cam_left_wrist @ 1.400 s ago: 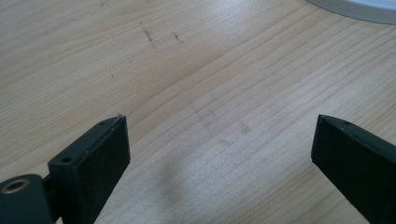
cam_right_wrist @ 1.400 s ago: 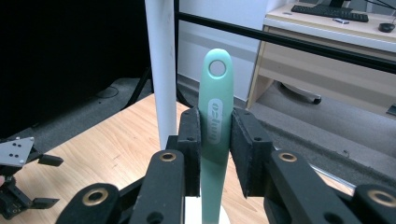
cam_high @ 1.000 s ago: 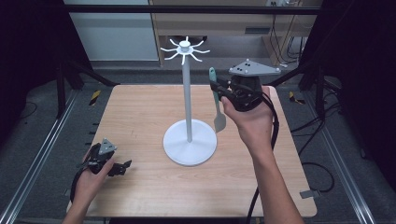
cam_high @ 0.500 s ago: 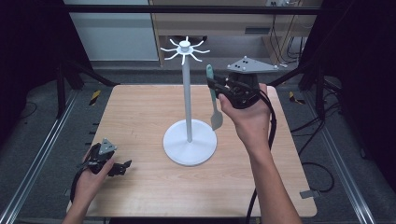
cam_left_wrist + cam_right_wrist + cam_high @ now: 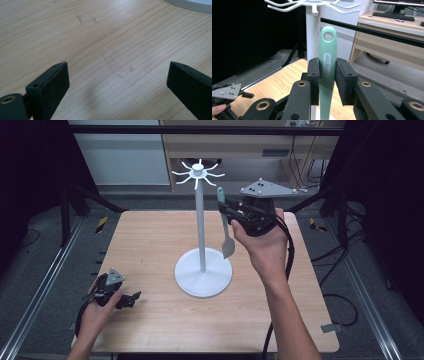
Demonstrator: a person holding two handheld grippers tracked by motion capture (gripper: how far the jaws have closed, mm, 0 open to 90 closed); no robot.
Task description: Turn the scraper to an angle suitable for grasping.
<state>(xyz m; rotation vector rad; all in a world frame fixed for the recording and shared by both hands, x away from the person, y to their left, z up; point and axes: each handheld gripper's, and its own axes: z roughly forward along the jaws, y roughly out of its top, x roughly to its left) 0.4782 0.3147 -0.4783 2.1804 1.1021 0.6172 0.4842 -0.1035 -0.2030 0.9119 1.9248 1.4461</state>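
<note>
The green spatula (image 5: 224, 222) is hanging upright in the air, just right of the white stand's pole (image 5: 199, 225), over the middle of the surface (image 5: 150, 240) toward its far edge. The right gripper (image 5: 231, 211) is clenching its handle between both fingers (image 5: 314, 75), the long axis running vertical with the blade pointing down and the holed end pointing up. That hole is sitting a little below the stand's ring of hooks (image 5: 197, 172), so the coming move, as I judge it, is turning on lifting the handle end up and across to a hook; the right hand is much the nearer one.

The left gripper (image 5: 127, 298) is resting low at the near left corner of the surface, well apart from the stand, its fingers (image 5: 53, 82) spread wide and grasping nothing.

The right gripper view is showing the hanging hole (image 5: 328, 36), the handle's moulded lettering and the hooks just above, detail too small to make out from above. The high view is giving the blade, the round base (image 5: 203, 272) and the spacing between both hands.
</note>
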